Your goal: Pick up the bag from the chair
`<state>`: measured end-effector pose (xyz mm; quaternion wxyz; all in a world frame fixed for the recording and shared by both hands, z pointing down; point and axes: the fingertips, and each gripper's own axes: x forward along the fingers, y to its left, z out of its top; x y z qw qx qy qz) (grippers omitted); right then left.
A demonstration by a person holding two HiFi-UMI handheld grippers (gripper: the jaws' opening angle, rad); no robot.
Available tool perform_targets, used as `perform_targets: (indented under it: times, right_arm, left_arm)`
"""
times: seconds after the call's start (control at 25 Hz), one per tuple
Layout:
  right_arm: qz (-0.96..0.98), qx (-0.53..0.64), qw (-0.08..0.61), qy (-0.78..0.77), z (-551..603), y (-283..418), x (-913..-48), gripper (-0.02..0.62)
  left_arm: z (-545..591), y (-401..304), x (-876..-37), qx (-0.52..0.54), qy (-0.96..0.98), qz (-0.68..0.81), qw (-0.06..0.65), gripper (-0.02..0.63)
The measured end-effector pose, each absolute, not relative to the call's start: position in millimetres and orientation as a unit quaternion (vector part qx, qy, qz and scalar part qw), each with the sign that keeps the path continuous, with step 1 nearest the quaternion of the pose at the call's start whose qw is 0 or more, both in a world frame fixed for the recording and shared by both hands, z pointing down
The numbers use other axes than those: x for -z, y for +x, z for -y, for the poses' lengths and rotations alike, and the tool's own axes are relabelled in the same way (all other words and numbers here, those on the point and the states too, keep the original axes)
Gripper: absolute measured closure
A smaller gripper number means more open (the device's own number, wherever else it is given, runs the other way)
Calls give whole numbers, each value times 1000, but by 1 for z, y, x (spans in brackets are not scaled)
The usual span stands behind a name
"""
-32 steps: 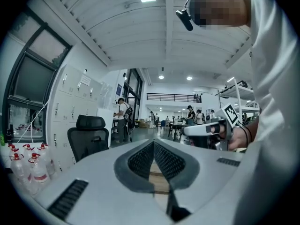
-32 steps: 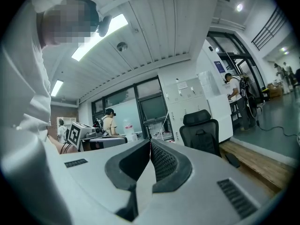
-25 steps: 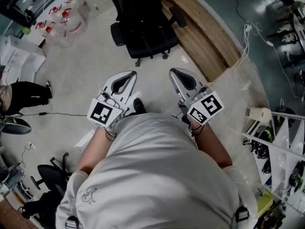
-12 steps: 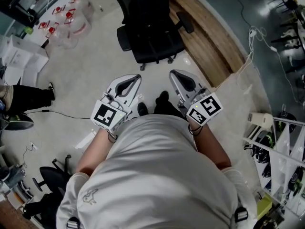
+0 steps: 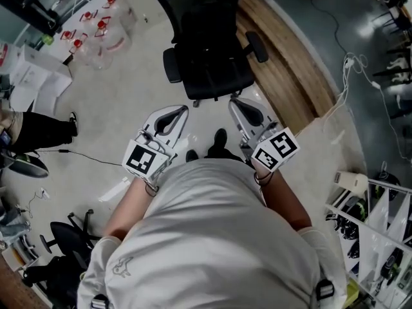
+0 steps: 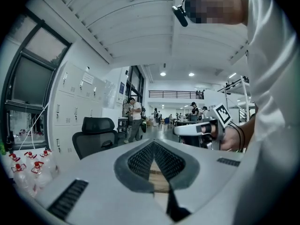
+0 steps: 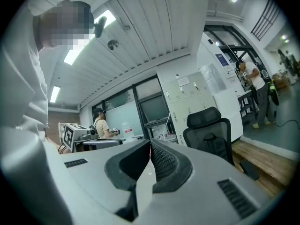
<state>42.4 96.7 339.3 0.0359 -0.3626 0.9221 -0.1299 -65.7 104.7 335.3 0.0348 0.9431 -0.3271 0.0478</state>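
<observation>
A black office chair (image 5: pixel 209 40) stands on the pale floor ahead of me, its back towards the top of the head view. I cannot make out a bag on its dark seat. My left gripper (image 5: pixel 181 111) and right gripper (image 5: pixel 235 101) are held side by side at waist height, just short of the chair's base. Both are shut with nothing between the jaws. In the left gripper view the chair (image 6: pixel 96 136) is at the left beyond the shut gripper (image 6: pixel 153 145), and the right gripper (image 6: pixel 199 129) is alongside. In the right gripper view the chair (image 7: pixel 209 133) is right of the shut gripper (image 7: pixel 150 144).
Several clear water bottles with red caps (image 5: pixel 96 28) stand at the far left. A curved wooden floor strip (image 5: pixel 290 56) runs right of the chair. Another person's legs (image 5: pixel 38 129) are at the left, a small black chair (image 5: pixel 64 240) is behind me, and shelving (image 5: pixel 380 237) at the right.
The chair has come closer to the grippers in the head view as I step towards it. Both grippers stay shut and keep their places in front of me.
</observation>
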Motion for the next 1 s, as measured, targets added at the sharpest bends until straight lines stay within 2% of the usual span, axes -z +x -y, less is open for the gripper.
perform_targets:
  times: [0.64,1.0]
  right_arm:
    - [-943,121,31,-307,32,123,-332,563]
    - [-943,135,38,-301,83,134,-337,561]
  left_arm:
    - [22,4,-329,-36,919,391,32,598]
    - [71,15,-336,-50,918,392,30,599]
